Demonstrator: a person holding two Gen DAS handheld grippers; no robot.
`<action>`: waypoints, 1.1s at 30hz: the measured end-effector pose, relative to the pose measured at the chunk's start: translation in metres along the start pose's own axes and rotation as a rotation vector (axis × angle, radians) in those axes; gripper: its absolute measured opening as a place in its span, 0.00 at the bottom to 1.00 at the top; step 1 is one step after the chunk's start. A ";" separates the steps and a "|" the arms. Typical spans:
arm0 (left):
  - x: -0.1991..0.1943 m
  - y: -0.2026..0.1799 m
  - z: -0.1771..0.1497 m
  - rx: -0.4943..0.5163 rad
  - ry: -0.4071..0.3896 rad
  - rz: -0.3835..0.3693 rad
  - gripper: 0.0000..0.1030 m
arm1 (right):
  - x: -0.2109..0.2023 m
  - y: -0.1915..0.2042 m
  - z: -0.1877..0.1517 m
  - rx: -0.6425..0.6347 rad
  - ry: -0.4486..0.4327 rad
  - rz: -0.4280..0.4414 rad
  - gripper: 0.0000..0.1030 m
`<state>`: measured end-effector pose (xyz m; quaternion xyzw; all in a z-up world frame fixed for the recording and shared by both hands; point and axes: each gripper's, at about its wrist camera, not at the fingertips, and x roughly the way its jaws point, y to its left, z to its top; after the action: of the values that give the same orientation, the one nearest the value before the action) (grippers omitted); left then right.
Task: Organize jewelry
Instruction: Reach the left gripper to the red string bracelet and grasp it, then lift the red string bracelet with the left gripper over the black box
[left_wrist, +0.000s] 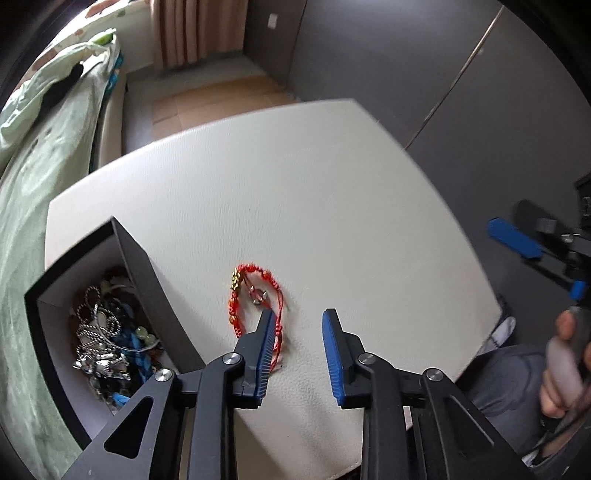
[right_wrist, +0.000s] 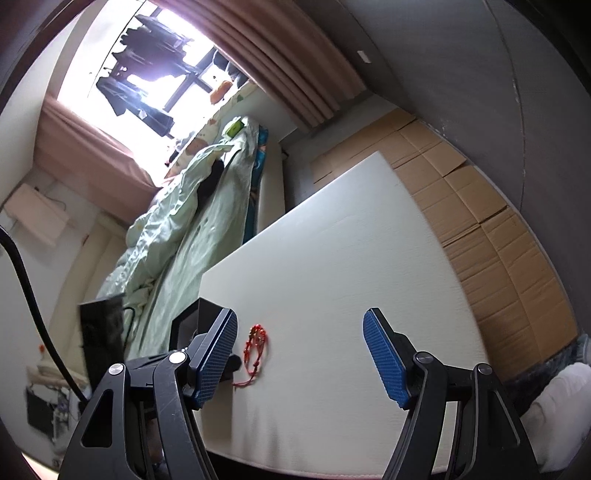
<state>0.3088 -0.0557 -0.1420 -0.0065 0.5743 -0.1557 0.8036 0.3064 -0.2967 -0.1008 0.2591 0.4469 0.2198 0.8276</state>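
Left claw (left_wrist: 299, 325) open, empty, left pad over bracelet (left_wrist: 255, 299) on worktop (left_wrist: 295, 192); box (left_wrist: 147, 273) at 9 o'clock, likely destination. Right claw (right_wrist: 299, 332) open, empty, held clear at 3 o'clock.

A white, faintly textured tabletop (right_wrist: 332, 258) is filling the foreground ahead of the claws. Flattened brown cardboard sheets (right_wrist: 480, 221) are covering the floor beyond it, running along a grey wall (right_wrist: 461, 74). To the left, a bed with a rumpled pale green quilt (right_wrist: 192, 206) is stretching toward a bright window (right_wrist: 147, 55), where daylight is glaring between pleated pink curtains (right_wrist: 288, 66).
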 end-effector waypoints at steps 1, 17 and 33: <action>0.005 -0.001 0.001 -0.003 0.014 0.007 0.26 | -0.001 -0.002 0.000 0.001 0.002 0.001 0.69; 0.035 -0.022 0.010 0.099 0.135 0.198 0.22 | -0.003 -0.004 -0.004 -0.016 0.028 -0.003 0.69; 0.005 -0.001 0.022 0.080 0.074 0.145 0.04 | 0.002 -0.001 -0.003 -0.031 0.040 -0.005 0.69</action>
<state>0.3301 -0.0617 -0.1389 0.0728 0.5959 -0.1201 0.7907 0.3050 -0.2951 -0.1044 0.2406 0.4607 0.2298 0.8228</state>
